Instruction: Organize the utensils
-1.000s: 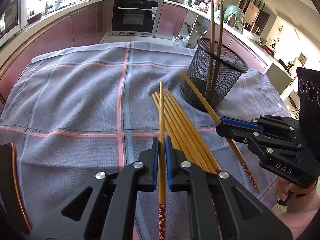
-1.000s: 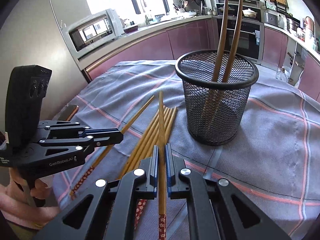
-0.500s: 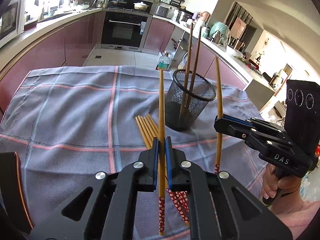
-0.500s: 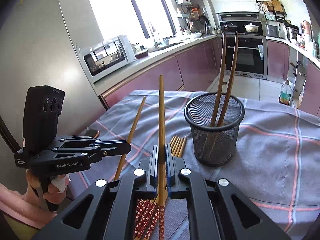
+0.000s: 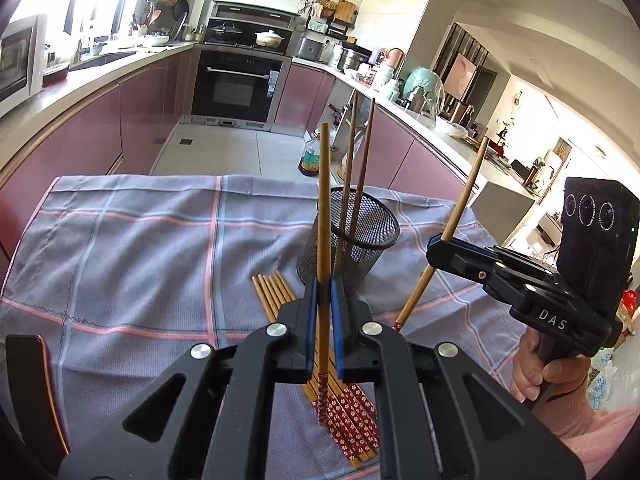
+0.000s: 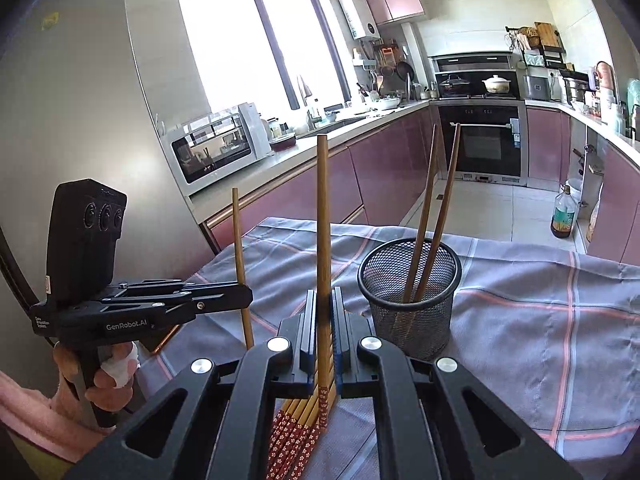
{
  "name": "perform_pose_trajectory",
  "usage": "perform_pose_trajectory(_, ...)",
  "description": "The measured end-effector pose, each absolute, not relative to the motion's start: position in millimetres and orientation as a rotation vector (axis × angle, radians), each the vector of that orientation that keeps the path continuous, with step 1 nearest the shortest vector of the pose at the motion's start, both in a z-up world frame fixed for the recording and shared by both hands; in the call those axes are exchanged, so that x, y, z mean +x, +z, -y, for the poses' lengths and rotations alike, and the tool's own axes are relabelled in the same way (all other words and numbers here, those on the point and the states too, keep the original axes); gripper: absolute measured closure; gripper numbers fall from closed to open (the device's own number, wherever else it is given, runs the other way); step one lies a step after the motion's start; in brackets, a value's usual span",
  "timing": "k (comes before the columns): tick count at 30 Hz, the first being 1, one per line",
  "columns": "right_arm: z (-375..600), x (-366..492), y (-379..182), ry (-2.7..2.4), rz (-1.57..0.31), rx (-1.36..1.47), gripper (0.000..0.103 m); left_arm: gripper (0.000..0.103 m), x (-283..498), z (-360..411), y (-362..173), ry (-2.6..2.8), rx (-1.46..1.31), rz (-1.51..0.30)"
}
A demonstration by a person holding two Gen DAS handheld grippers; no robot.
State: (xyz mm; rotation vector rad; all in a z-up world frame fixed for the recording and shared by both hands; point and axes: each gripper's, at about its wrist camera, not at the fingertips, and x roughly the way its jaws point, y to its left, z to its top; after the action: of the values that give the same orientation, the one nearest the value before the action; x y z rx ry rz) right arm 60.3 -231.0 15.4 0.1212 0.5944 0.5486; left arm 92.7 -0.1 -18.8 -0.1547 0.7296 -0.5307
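In the left wrist view my left gripper (image 5: 323,292) is shut on a bamboo chopstick (image 5: 323,200), which points up, its red flowered end below the jaws. To its right my right gripper (image 5: 436,250) is shut on a second bamboo chopstick (image 5: 464,208), tilted. The right wrist view shows that right gripper (image 6: 323,308) clamped on its chopstick (image 6: 322,208), with the left gripper (image 6: 244,294) at the left. Both sticks hang above the table. A black mesh cup (image 5: 352,248) (image 6: 412,320) stands ahead, with two dark chopsticks (image 6: 440,200) in it. Several more bamboo chopsticks (image 5: 352,420) (image 6: 296,432) lie in a pile beneath the grippers.
A grey checked cloth (image 5: 140,260) covers the table, and beyond its far edge is kitchen floor. A dark flat object (image 5: 28,380) lies at the near left edge. A bottle (image 6: 564,216) stands on the floor. Counters with a microwave (image 6: 216,148) ring the room.
Both grippers have risen, each lifting its chopstick off the pile. The sticks now stand more upright, and the cup and pile sit lower and farther off in both views.
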Motion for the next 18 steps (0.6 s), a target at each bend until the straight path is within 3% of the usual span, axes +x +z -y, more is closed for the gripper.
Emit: perform_pose_trajectory(18,244,64,42,0.509,-0.512,0.108,0.098,0.096,100,9,4,-0.560,-0.146,-0.673)
